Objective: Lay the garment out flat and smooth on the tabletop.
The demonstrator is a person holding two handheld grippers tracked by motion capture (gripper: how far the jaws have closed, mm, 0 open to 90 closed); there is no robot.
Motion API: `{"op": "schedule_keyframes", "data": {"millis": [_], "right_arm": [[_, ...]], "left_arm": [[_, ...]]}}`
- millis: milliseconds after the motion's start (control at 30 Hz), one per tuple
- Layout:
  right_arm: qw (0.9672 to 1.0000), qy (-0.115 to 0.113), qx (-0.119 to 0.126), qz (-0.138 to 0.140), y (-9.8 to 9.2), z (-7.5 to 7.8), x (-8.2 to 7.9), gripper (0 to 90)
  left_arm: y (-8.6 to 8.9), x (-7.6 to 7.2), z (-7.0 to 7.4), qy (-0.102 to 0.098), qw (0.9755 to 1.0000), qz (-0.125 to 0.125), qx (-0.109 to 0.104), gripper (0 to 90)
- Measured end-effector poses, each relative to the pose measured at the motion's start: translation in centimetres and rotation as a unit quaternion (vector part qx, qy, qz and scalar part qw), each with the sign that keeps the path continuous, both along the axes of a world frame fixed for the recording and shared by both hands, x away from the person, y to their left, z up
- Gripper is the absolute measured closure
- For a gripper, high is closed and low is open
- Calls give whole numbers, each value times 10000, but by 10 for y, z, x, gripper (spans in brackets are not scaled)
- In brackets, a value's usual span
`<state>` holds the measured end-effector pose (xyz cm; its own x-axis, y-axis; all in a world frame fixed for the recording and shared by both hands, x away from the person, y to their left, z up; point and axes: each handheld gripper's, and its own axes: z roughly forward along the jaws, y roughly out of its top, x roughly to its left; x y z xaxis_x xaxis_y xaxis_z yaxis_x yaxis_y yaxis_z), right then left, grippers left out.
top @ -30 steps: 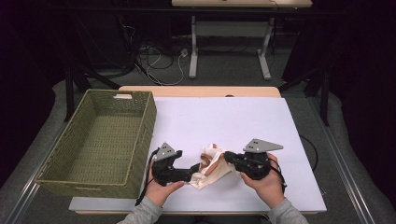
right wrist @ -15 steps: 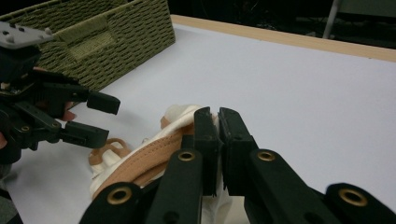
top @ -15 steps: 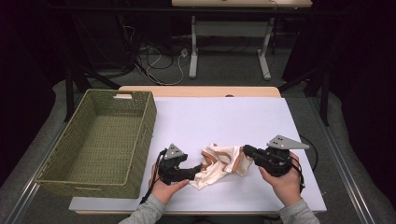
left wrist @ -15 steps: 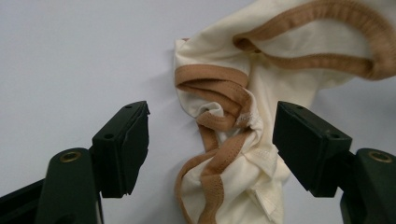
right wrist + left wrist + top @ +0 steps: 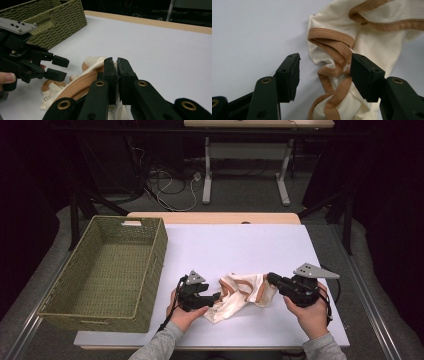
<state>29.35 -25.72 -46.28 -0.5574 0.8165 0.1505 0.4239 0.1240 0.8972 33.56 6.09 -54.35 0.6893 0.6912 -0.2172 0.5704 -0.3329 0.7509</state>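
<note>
Garment [image 5: 245, 292]: cream with tan trim, crumpled on white table [image 5: 240, 245], 6 o'clock edge. Right gripper [image 5: 272, 280]: fingers clamped on its 3 o'clock end. Left gripper [image 5: 216, 297]: fingers apart, just been closing, straddling trim. Basket [image 5: 150, 270]: 9 o'clock

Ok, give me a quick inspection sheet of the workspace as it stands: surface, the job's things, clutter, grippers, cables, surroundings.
Surface: white table top, wooden far edge.
Job's things: cream garment with tan trim, crumpled, near the front edge between the grippers; woven basket at the table's left, nothing seen inside.
Clutter: nothing seen.
Grippers: left gripper has just been closing, jaws on either side of a twisted tan-trimmed fold, not yet pressing it; right gripper shut on the garment's edge.
Cables: one trails from each gripper; a loose tangle on the floor beyond the table.
Surroundings: dark room, grey floor, second table's legs behind.
</note>
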Motion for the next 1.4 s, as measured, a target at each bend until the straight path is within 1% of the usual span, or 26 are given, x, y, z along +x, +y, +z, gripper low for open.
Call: {"op": "schedule_keyframes", "data": {"millis": [33,67,100,133,200,233,267,300,333,400,467,500,533,600,733,833,967,1000,1033,1067,1133,1167,1200,1300,1367,1400], "right_arm": [[10000,46,-22,-6,0,0,0,864],[10000,42,-9,-10,0,-1,0,864],[10000,56,-19,-6,0,-1,0,864],[10000,62,-7,-4,0,-1,0,864],[10000,68,-8,-5,0,-2,0,865],[10000,59,10,-10,1,-2,0,865],[10000,65,7,-7,0,-2,0,864],[10000,55,-8,5,0,-2,0,864],[10000,41,4,0,1,-2,0,864],[10000,36,0,5,1,-3,0,864],[10000,34,12,12,1,-3,0,864],[10000,36,14,11,1,-3,0,864],[10000,42,3,11,1,-3,0,864],[10000,41,12,15,1,-3,0,864],[10000,43,15,19,1,-3,0,864],[10000,55,21,17,1,-2,0,864],[10000,28,43,11,-1,0,0,864],[10000,42,9,11,-2,0,0,864],[10000,-6,45,4,-2,0,0,864],[10000,-5,78,-19,-2,1,0,864],[10000,-22,76,-12,-3,2,0,864],[9999,-44,102,-40,-3,3,-1,865],[10000,-51,71,-16,-4,3,0,864],[9999,-68,123,-57,-5,5,0,864],[9999,-70,113,-59,-7,5,0,864],[9999,-67,137,-70,-7,5,0,864]], "left_arm": [[-2,1,-1,93,10000,-28,-5,413],[-4,2,-3,102,9999,-23,-16,414],[-5,3,-4,53,9999,-59,96,413],[-7,3,-5,79,9999,-27,84,415],[-9,3,-6,21,9998,-25,190,438],[-10,4,-7,-43,9999,-45,161,457],[-11,5,-8,-4,9999,-68,107,481],[-11,5,-8,101,9999,-75,51,512],[-12,5,-9,128,9999,-55,37,525],[-14,4,-11,254,9997,-28,-63,595],[-15,4,-14,250,9997,-11,-13,636],[-15,4,-15,279,9996,30,-27,661],[-15,4,-16,357,9993,51,-56,687],[-14,5,-18,457,9988,63,-153,740],[-13,7,-17,513,9985,82,-167,840],[-12,11,-13,477,9987,138,-140,869],[-7,23,1,308,9991,252,-174,875],[-6,26,5,274,9990,285,-204,875],[-5,29,9,248,9989,320,-227,875],[-4,32,13,218,9988,347,-250,876],[-2,38,21,147,9987,413,-272,877],[-1,42,24,99,9988,418,-246,877],[-1,45,27,75,9985,451,-286,877],[1,55,36,-58,9982,513,-298,878],[2,61,41,-64,9980,572,-277,878],[3,63,42,-67,9978,591,-303,878]]}}
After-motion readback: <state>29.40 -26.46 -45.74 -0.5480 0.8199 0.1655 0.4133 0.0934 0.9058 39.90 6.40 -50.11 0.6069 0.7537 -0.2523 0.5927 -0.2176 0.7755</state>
